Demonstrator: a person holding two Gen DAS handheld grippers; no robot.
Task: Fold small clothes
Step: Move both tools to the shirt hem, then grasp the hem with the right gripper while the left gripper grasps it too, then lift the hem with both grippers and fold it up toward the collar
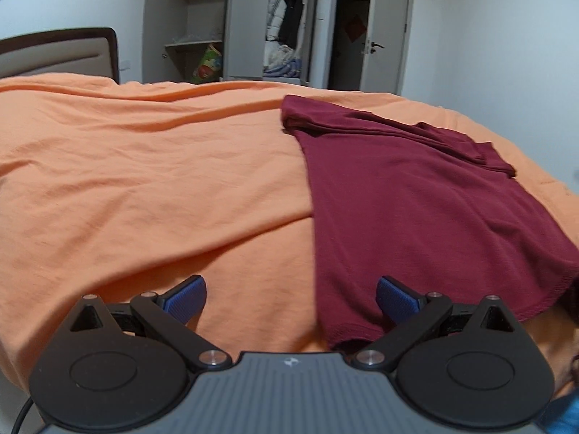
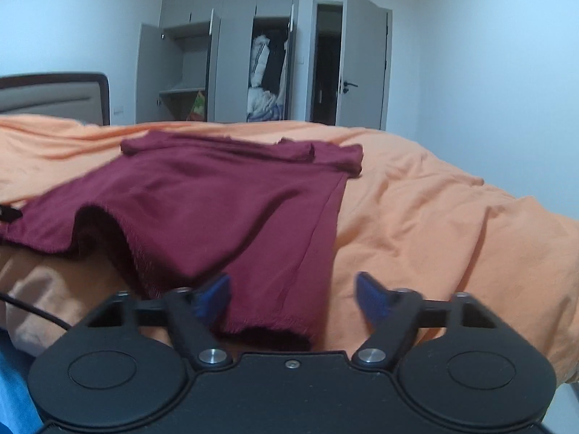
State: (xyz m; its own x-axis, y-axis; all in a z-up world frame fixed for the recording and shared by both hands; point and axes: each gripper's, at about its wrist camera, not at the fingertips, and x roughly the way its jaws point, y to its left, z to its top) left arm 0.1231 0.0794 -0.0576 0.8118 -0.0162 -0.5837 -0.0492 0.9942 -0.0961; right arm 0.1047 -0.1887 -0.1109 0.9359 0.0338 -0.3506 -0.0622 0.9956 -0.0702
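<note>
A dark red T-shirt lies spread on the orange bedsheet, its sleeves folded in at the far end and its hem hanging over the near bed edge. My left gripper stands open at the shirt's near left corner, one blue pad over the sheet, the other over the hem. In the right wrist view the same T-shirt lies ahead, and my right gripper is open around its near right hem corner, with nothing pinched.
The bedsheet is rumpled on both sides of the shirt. A padded headboard stands at the left. Behind the bed is a grey wardrobe with open doors and clothes inside, and an open room door.
</note>
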